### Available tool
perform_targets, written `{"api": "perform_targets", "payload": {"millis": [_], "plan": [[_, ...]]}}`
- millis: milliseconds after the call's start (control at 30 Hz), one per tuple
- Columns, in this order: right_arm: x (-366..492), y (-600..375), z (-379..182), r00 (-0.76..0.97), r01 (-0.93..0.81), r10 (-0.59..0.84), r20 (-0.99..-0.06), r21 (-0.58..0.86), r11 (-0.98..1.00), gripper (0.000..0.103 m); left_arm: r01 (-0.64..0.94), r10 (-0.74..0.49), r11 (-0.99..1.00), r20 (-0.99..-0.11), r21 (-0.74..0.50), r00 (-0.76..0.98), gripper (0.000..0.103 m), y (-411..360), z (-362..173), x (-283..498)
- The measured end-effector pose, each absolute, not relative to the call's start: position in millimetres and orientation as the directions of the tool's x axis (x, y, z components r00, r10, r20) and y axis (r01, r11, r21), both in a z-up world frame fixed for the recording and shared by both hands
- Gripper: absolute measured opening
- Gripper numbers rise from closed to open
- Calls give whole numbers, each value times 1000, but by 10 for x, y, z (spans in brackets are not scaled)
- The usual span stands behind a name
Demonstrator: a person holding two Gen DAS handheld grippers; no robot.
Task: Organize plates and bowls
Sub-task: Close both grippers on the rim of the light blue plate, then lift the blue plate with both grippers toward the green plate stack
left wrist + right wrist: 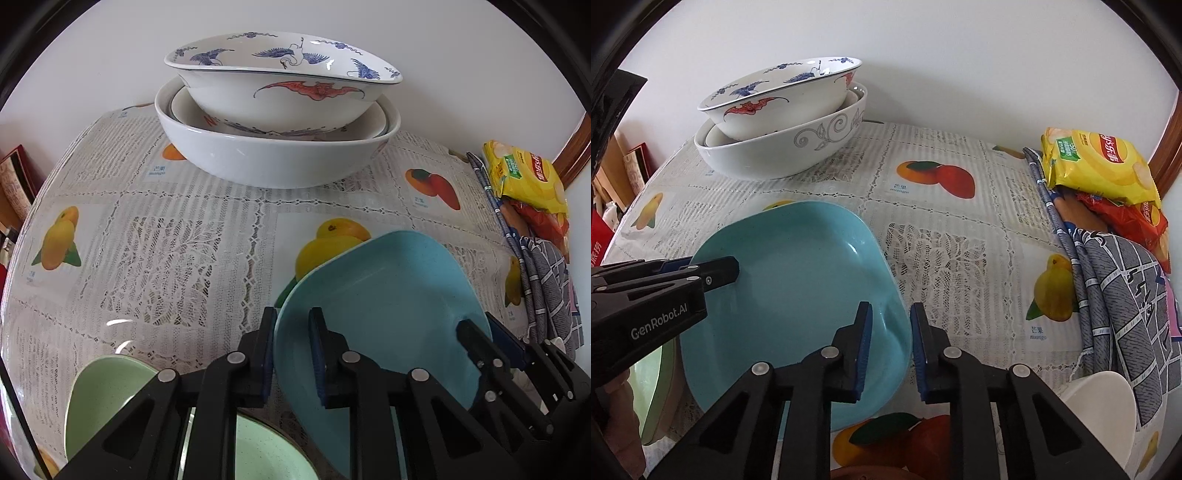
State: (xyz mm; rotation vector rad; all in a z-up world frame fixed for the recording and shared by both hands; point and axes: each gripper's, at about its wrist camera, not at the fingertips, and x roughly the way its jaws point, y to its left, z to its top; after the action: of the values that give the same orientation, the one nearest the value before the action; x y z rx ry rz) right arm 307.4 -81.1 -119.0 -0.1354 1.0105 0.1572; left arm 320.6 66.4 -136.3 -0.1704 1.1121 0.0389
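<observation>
A light blue square plate (388,306) is tilted above the table, its left rim between the fingers of my left gripper (293,354). In the right wrist view the plate (798,280) has its right rim between the fingers of my right gripper (890,350), with a small gap at the right pad. The left gripper (731,267) shows there on the plate's left rim. At the back a bat-and-crane bowl (284,88) sits tilted in nested white bowls (273,155). Two green dishes (103,395) lie under my left gripper.
Snack bags (1097,166) and a grey checked cloth (1123,295) lie at the table's right edge. A white bowl (1100,410) stands at the front right. The lace tablecloth with fruit prints (166,251) covers the table. A wall stands behind.
</observation>
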Motion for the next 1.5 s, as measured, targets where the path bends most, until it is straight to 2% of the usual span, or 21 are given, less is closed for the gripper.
{"api": "perform_targets", "payload": {"millis": [267,667,1000,1500], "plan": [[3058,-972,-1081,538,-144,142,-831,75,987,9,-118,-83,980,-871,-159,485,11,708,-1203,3123],[2667,-1126,-586,602,-131,178,-778,124,984,9,-92,-116,976,-824,-199,555,11,661,-721,2703],[2174,-1240,-248,648,-121,179,-741,131,984,9,-71,-131,974,-786,-216,605,11,585,-346,2258],[1555,-1354,-2,676,-103,163,-718,128,986,9,-52,-142,973,-765,-224,629,11,488,-158,1664]]}}
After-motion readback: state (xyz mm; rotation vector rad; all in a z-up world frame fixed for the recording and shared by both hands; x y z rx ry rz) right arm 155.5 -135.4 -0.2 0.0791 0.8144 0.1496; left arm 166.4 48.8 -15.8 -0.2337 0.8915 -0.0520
